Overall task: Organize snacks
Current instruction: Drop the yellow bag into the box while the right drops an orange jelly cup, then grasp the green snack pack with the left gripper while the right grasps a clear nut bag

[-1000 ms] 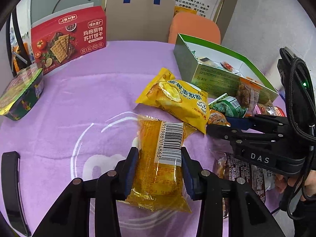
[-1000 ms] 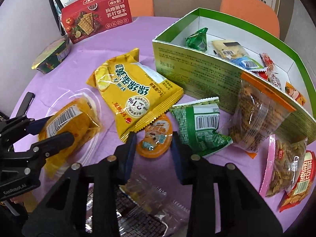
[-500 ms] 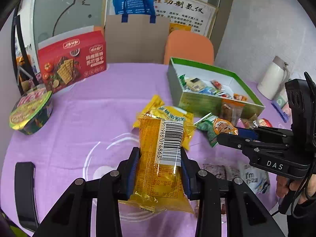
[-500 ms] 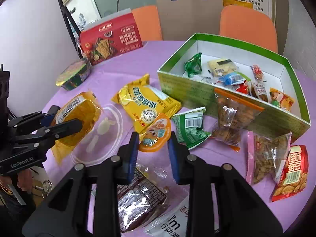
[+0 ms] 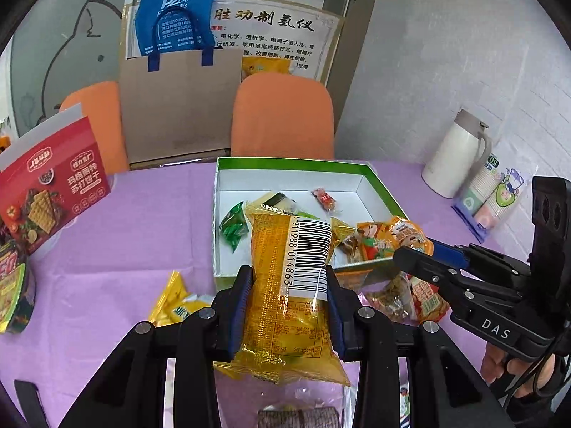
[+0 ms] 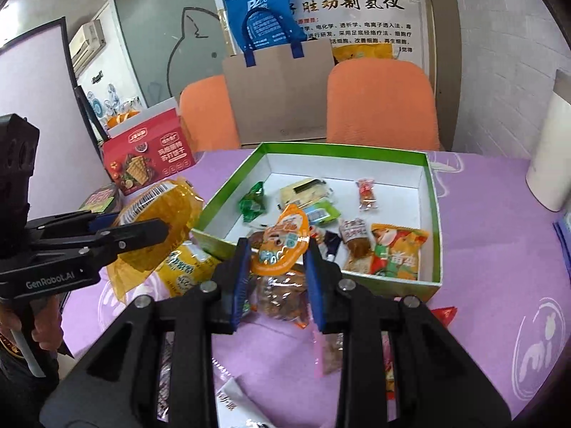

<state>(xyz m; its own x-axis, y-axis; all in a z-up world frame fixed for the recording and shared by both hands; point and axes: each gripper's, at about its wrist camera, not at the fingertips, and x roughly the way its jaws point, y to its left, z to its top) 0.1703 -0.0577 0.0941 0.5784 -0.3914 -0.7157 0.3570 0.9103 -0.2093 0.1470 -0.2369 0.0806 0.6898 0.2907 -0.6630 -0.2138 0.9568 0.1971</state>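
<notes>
Snacks were in both of my grippers at this moment. Far to the left of the left gripper point(image 5: 289, 296) I saw the red cracker box point(image 5: 53, 192) standing on the purple worktop point(image 5: 142, 221), and nearer, just left of its fingers, a yellow chip bag point(image 5: 175, 303) lying flat. The left gripper itself was clamped on the yellow barcode packet point(image 5: 285, 285), its blue pads pressed into both sides of the wrapper at a narrow opening, the packet upright and clear of the cloth. Straight ahead of it sat the green-rimmed box point(image 5: 378, 182), open, with a green sachet point(image 5: 233, 226) and a small red candy point(image 5: 324, 198) inside among other wrappers.

To the right of that gripper, the right gripper point(image 5: 421, 249) reached in over the box's near right corner. In its own camera, the right gripper point(image 6: 276, 260) pinched the orange round pouch point(image 6: 282, 240) between its pads, nearly closed, the pouch held above the box's near wall. Left of it the other gripper carried the yellow packet just outside the box's left wall. Ahead and slightly right, in the box, lay an orange cartoon packet point(image 6: 396, 251). Beyond the right gripper, on the worktop's far right, stood a white thermos point(image 5: 456, 153) beside a sleeve of paper cups point(image 5: 489, 192).
</notes>
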